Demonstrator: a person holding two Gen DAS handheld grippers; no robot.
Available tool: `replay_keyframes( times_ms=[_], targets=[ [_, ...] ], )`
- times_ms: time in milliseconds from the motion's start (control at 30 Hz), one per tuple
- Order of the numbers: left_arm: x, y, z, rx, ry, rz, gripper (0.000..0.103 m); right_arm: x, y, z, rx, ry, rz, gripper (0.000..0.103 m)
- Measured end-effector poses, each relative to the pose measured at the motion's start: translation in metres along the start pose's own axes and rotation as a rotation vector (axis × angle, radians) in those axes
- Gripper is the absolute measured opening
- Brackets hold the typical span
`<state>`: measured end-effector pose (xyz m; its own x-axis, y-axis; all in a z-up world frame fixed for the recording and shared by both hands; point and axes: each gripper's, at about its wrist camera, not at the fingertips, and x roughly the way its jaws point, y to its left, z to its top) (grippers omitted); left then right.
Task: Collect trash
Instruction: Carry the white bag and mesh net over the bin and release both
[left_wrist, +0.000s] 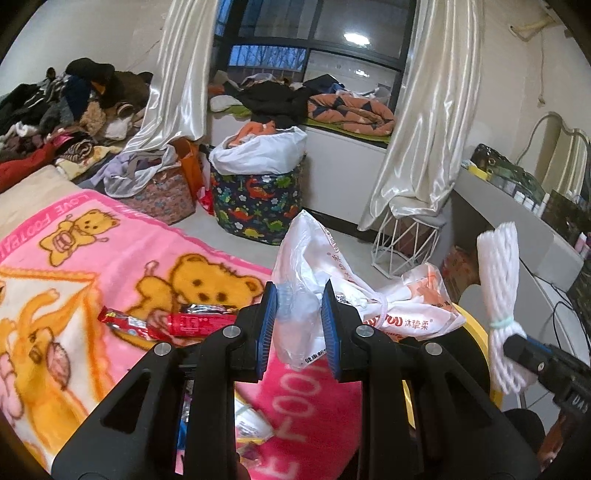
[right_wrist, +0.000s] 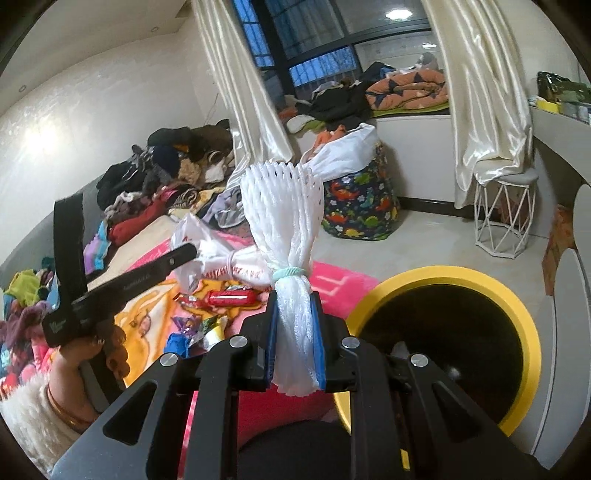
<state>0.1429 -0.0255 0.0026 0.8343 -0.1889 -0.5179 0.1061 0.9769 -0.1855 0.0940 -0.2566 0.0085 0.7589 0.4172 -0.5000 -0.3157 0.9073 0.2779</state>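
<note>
White crinkled plastic fills the left gripper (left_wrist: 298, 328): its blue pads are nearly closed on a tied plastic bag (left_wrist: 332, 280) with red print, which is lifted above the near edge of the pink teddy-bear blanket (left_wrist: 110, 258). A thin white band cinches the bag at its middle, and its printed end spreads to the right, over the rim of the yellow bin (left_wrist: 476, 328).

The right gripper (right_wrist: 294, 339) is likewise almost closed, clamped on a bundle of white foam netting (right_wrist: 284, 221). A pale green hair tie (right_wrist: 291, 273) binds the bundle just above the pads; its fanned top rises upright and its lower end hangs out below them. From the right wrist, the bag shows to the left of the netting, just beside it; whether they touch cannot be told.

The yellow bin stands open at the near right, next to the blanket, its inside dark.

On the blanket lie a red snack wrapper (left_wrist: 177, 323) and, nearer, several small crumpled wrappers (right_wrist: 207, 326). Far across the floor stand a dinosaur-print basket (left_wrist: 258, 203) lined in white and a white wire stool (right_wrist: 506, 218).
</note>
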Motion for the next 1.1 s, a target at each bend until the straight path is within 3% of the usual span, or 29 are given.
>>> replay_keyframes(
  times_ms=[1100],
  targets=[
    [0.021,-0.102,-0.032,0.232,0.072,-0.112,0.018,-0.037,-0.089,-0.005,0.191,-0.078,-0.174,0.016]
  ],
)
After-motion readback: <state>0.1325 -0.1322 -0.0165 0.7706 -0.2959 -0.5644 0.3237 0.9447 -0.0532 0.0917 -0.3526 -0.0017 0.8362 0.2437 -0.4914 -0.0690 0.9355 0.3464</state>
